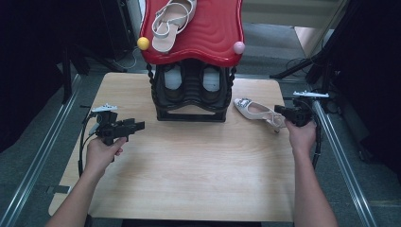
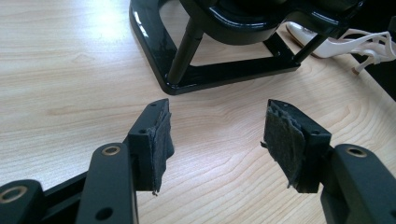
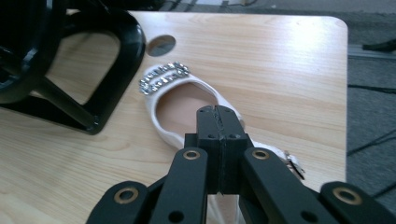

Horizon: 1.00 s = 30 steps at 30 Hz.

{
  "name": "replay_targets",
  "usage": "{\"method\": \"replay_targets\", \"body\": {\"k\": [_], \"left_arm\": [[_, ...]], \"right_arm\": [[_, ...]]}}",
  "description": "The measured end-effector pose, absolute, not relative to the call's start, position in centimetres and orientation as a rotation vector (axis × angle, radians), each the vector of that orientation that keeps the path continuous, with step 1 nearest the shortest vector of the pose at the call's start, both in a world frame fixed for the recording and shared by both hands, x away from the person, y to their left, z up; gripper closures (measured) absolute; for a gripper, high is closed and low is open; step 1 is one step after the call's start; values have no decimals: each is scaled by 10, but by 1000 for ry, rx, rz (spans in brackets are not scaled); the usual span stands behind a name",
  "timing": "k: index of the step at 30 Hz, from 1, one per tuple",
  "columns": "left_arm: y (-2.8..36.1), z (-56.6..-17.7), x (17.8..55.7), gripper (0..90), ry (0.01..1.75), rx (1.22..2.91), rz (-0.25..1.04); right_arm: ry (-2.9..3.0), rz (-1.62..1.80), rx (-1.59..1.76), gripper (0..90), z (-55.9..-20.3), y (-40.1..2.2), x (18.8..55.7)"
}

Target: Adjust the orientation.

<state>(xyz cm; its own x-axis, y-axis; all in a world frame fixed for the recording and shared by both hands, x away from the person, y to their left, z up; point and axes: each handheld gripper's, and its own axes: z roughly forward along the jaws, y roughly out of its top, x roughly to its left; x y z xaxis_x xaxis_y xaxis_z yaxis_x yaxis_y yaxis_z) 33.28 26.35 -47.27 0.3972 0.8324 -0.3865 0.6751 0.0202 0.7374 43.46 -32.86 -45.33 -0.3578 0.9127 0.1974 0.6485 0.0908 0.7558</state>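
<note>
In the high view, the white shoe [image 1: 257, 112] is seen lying on the tabletop [image 1: 189, 161] at about 3 o'clock from the black shoe rack [image 1: 191, 92], its heel strap apparently pinched by the right tongs [image 1: 283, 113], probably for lifting toward the rack.

In the left gripper view, the left tongs [image 2: 217, 135] are held spread and empty, kept waiting short of the rack base.

In the right gripper view, the jaws are seen clenched over the shoe's heel end at 6 o'clock.
</note>
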Motion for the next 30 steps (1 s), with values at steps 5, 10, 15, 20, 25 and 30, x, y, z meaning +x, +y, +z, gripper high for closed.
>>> {"method": "replay_targets", "body": {"k": [5,10,15,20,25,30], "left_arm": [[264,-474,334,416,1332,1709,201],[264,-474,334,415,1333,1709,207],[264,-474,334,413,1335,1700,196],[265,-474,333,412,1333,1697,205],[265,-474,334,413,1335,1696,203],[265,-474,334,413,1334,1696,201]], "right_arm": [[2113,1073,1557,900,-469,-322,441],[2103,1096,1556,900,-473,-322,440],[2116,1096,1535,900,-480,-318,437],[2132,1065,1523,900,-481,-308,436],[2137,1067,1528,900,-483,-304,436],[2147,1065,1543,900,-484,-301,435]]}}
